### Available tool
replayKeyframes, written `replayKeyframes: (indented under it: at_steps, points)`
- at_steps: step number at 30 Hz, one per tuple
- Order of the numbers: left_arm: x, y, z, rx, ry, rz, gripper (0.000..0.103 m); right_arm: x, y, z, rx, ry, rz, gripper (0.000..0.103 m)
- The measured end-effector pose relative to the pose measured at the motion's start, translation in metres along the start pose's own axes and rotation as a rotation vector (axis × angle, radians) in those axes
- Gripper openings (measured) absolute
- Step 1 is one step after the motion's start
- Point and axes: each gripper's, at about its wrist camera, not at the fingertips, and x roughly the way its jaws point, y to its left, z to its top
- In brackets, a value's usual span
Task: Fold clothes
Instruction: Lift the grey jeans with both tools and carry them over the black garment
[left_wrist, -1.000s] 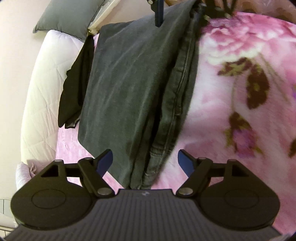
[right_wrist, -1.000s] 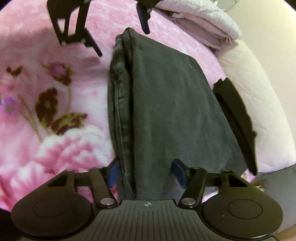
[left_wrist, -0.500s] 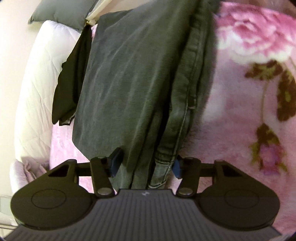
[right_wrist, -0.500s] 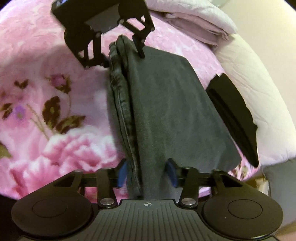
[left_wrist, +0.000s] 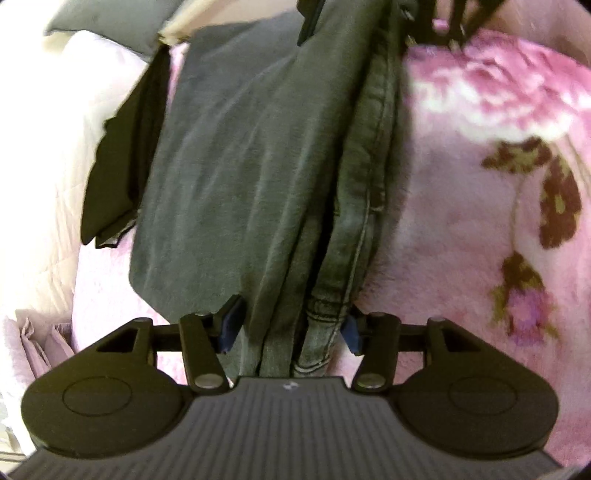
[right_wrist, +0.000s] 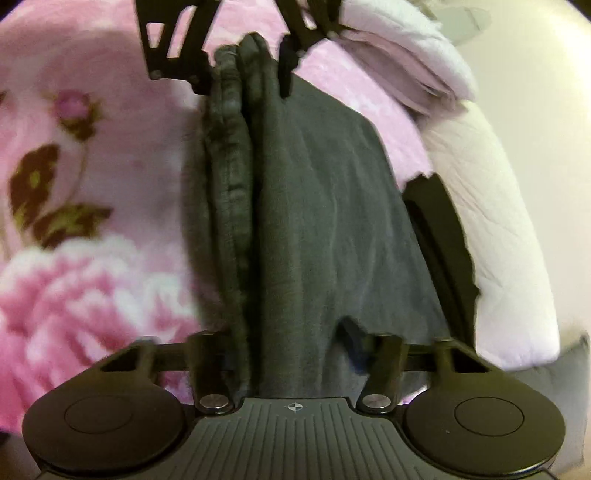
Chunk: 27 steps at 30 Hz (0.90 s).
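- While both tools pinch opposite ends of the grey jeans (left_wrist: 236, 177), the step in hand, by my judgement, is a lengthwise fold being gathered off the blanket.
- Left gripper (left_wrist: 290, 326): jaws narrowed on the bunched hem end, lower centre of its frame.
- Right gripper (right_wrist: 291, 345): jaws narrowed on the other end; near finger buried in cloth.
- Jeans: run up the centre of both frames, partly lifted from the pink floral blanket (left_wrist: 480, 206).
- Next move, judged: bring the two ends together evenly, keeping layers aligned.
- Black garment (left_wrist: 118, 177): at centre left, beside the jeans.
- Hard to read: motion blur; waistband or hem uncertain; the jeans' underside is hidden.
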Motion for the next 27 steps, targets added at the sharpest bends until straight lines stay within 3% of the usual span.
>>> replayKeyframes:
  at_steps: [2,5,12,19,27]
  points:
    - [-0.004,0.008,0.003,-0.026,0.018,-0.017,0.044,-0.003,-0.007,0.0,-0.018,-0.009,0.038,0.032]
    - [-0.027,0.022,0.004,-0.046,0.009,-0.004,0.036,-0.01,-0.036,0.006,0.016,-0.006,0.079,0.027]
    - [-0.115,0.059,0.014,-0.146,0.01,-0.019,0.03,-0.077,-0.108,0.029,-0.007,-0.037,0.09,0.023]
    - [-0.19,0.046,0.012,-0.235,0.027,-0.03,0.029,-0.152,-0.118,0.038,-0.059,-0.056,0.128,0.023]
    - [-0.24,0.036,0.011,-0.313,0.056,0.02,0.029,-0.197,-0.113,0.047,-0.097,-0.079,0.132,0.023]
